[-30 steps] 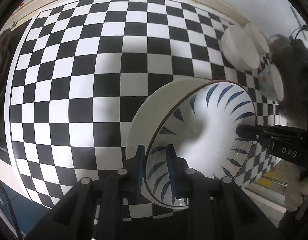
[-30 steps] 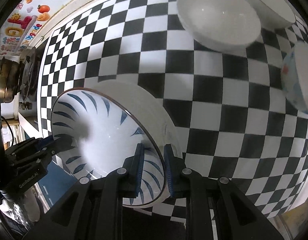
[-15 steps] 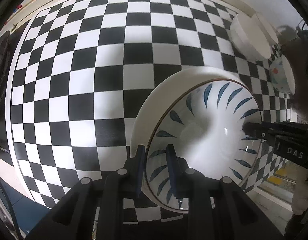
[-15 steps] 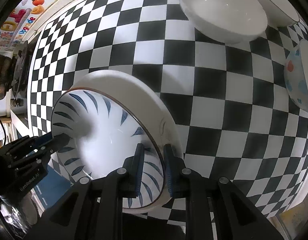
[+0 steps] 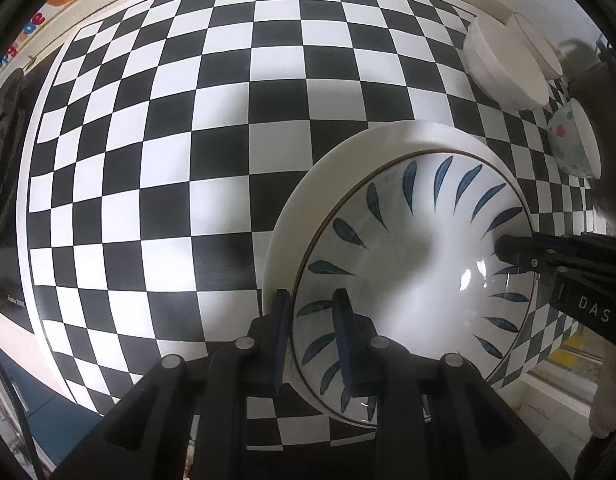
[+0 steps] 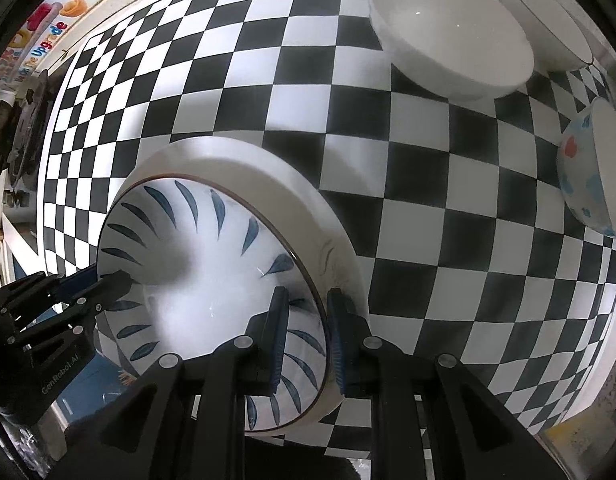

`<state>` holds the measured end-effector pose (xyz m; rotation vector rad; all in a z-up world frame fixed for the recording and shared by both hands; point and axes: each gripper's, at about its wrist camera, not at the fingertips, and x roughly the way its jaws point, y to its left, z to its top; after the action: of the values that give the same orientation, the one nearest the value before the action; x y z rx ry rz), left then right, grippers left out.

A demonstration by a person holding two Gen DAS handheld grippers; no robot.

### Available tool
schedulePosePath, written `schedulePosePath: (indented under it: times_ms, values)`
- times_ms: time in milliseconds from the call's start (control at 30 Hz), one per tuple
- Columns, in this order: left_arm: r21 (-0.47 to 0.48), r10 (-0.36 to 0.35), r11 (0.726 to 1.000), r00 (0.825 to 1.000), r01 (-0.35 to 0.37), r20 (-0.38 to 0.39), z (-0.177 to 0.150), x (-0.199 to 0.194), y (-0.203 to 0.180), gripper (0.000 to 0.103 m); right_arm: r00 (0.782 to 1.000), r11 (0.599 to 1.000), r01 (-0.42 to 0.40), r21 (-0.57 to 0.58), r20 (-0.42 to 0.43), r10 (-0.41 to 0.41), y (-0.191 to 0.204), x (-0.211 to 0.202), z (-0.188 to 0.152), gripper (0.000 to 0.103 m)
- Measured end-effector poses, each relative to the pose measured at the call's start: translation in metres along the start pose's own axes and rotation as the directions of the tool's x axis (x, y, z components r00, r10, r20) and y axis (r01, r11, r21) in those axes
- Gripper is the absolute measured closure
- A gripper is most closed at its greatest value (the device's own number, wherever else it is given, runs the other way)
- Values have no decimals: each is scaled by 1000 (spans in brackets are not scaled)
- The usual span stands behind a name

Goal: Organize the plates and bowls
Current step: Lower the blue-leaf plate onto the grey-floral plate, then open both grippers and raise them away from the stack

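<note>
- A large white bowl with dark blue leaf strokes painted round its inside and a thin brown line at the lip is gripped from two opposite sides, over the black-and-white checkered tabletop.
- The left gripper pinches the bowl's rim on its near side: one blue-padded finger lies against the white outer wall, the other inside on the painted surface.
- The right gripper pinches the rim on the opposite side in the same way (one pad inside, one on the outer wall).
- In the left wrist view, the right gripper's black fingers enter from the right edge and reach onto the bowl's far rim; in the right wrist view the left gripper shows at the lower left, likewise on the rim.
- The bowl appears tilted, its opening turned toward the cameras; whether its base touches the tabletop cannot be told.
- Toward the far right of the tabletop stands a plain white bowl, with a second white bowl just behind it, touching or nearly so.
- Nearer the right edge, apart from those two, is a smaller bowl with blue and red spots.
</note>
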<state>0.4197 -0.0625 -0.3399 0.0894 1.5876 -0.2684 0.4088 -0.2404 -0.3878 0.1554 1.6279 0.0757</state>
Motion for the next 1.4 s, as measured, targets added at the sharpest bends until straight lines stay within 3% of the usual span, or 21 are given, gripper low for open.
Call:
schedulePosePath:
  times_ms: [900,1133,1400]
  values:
    - [-22,-15,1000,1000,15,-24,0,-6,4,83,1000,999,22,37,0,-22,-4,-10,3,81]
    - [-18,10,1000,999,-10,36,-10,-41,-3,83,998,997,52,55,44,-55,-4,-35,-16,81]
    - [-35,46,999,990,-41,136,-32,-104,-13,83,987,998,55,37,150,-60,12,-95,-63,81]
